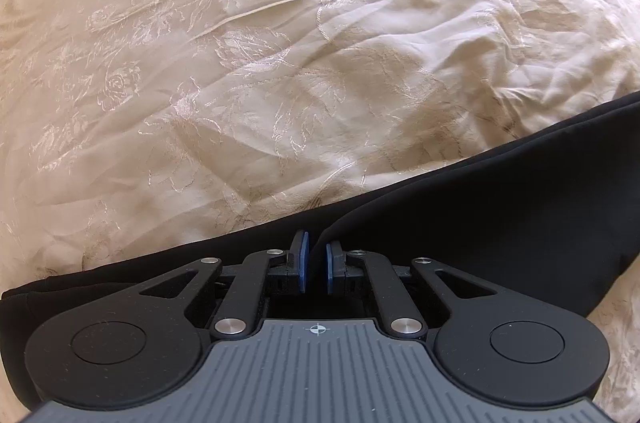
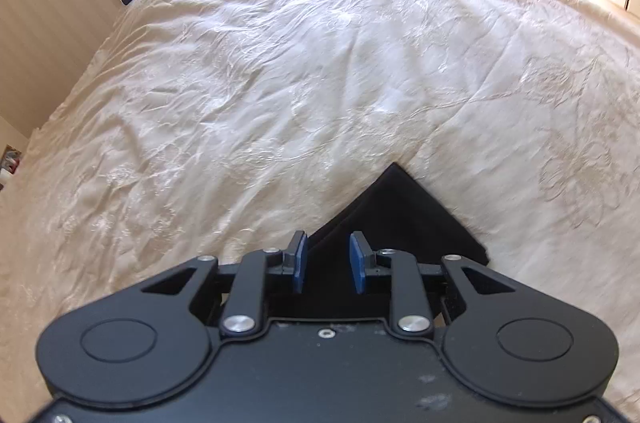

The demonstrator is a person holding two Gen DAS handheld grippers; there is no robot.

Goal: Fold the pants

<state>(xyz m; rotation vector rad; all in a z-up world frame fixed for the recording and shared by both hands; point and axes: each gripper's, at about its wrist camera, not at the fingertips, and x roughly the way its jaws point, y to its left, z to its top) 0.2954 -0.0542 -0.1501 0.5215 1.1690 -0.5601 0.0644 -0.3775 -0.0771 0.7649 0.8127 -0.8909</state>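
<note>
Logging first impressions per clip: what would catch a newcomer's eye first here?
The black pants stand out against the cream embroidered bedspread that fills both views. In the right wrist view a pointed corner of the pants juts up the bed ahead of the right hand-held gripper, whose blue pads are apart. The left hand-held gripper sits over the pants' edge.

No words, brand names, labels or numbers can be read anywhere in either view. The one sign is a small white crosshair mark (image 1: 318, 329), a circle crossed by a horizontal and a vertical line, printed on the grey ribbed housing just behind the left tongs (image 1: 316, 255), centred between their two arms. The black housing behind the right tongs (image 2: 329, 257) carries no print that can be made out, only pale smudges. The bedspread's stitched flower pattern forms no letters.
</note>
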